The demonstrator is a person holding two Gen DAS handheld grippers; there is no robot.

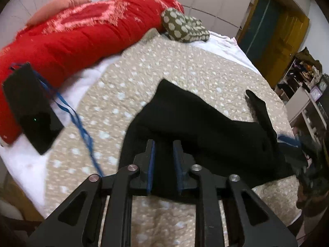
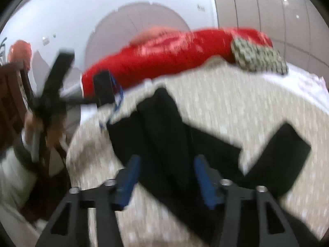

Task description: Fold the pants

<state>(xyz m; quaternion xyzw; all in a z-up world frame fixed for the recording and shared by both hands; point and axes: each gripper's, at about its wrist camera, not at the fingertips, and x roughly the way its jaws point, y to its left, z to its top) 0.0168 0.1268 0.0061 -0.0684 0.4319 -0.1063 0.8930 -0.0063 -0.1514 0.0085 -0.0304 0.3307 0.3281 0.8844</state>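
Observation:
Black pants lie spread on a beige dotted bedspread. My left gripper hangs over the near edge of the pants, its blue-padded fingers a narrow gap apart with black cloth between them; a hold is not clear. In the blurred right wrist view the pants run from the middle toward the lower right. My right gripper is open wide, its blue fingers on either side of the cloth. The right gripper shows in the left view as a dark shape over the pants.
A red blanket roll and a green dotted pillow lie at the bed's far side. A black box with a blue cord lies at left. Shelves and a yellow door stand at right.

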